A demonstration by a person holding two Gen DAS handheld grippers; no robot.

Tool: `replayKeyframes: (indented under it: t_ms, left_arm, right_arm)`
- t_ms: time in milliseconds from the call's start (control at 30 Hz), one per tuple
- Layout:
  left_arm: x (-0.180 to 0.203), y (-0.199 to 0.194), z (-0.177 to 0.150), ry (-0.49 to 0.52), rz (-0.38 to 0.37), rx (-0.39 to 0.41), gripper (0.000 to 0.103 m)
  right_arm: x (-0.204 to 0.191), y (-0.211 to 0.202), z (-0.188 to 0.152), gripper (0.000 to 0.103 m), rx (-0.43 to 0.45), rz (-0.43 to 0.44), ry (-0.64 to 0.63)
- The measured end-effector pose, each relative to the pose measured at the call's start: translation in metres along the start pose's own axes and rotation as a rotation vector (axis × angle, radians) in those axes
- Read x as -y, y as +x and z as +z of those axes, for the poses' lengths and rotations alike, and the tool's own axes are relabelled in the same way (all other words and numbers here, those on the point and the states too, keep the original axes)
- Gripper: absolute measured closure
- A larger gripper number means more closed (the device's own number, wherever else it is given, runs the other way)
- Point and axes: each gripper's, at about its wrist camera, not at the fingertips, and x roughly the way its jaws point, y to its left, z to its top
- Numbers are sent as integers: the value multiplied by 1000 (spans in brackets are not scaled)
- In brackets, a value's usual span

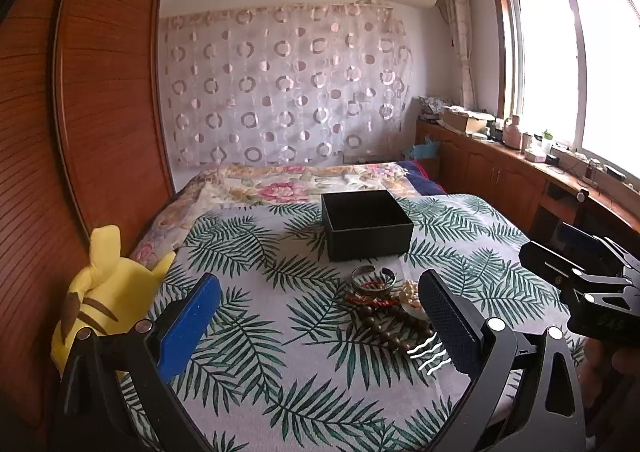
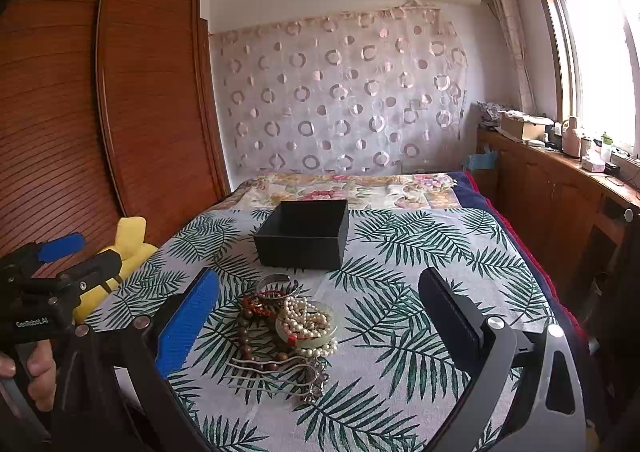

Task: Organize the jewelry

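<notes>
An open, empty-looking black box [image 1: 366, 224] [image 2: 304, 232] stands on the leaf-print cloth. In front of it lies a heap of jewelry [image 2: 288, 332] [image 1: 384, 304]: a silver bangle [image 2: 274, 284], a red cord bracelet [image 2: 256, 304], a pearl necklace on a jade bangle [image 2: 308, 322], brown wooden beads [image 2: 250, 348] and a wavy metal hairpin [image 2: 280, 372]. My left gripper [image 1: 320, 316] is open and empty, with the heap by its right finger. My right gripper [image 2: 320, 316] is open and empty, above the heap, which lies between its fingers, nearer the left one.
A yellow plush toy [image 1: 100, 292] sits at the bed's left edge by the wooden wardrobe [image 1: 100, 112]. A wooden cabinet [image 2: 560, 192] with clutter runs along the window on the right. A floral quilt [image 1: 288, 182] covers the far bed.
</notes>
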Motion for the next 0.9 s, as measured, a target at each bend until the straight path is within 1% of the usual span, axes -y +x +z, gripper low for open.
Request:
replayKeyframes:
  t_ms: [900]
  left_arm:
    - [0, -4, -1, 2, 1, 10, 7]
  right_arm:
    - [0, -2, 0, 2, -3, 3, 2]
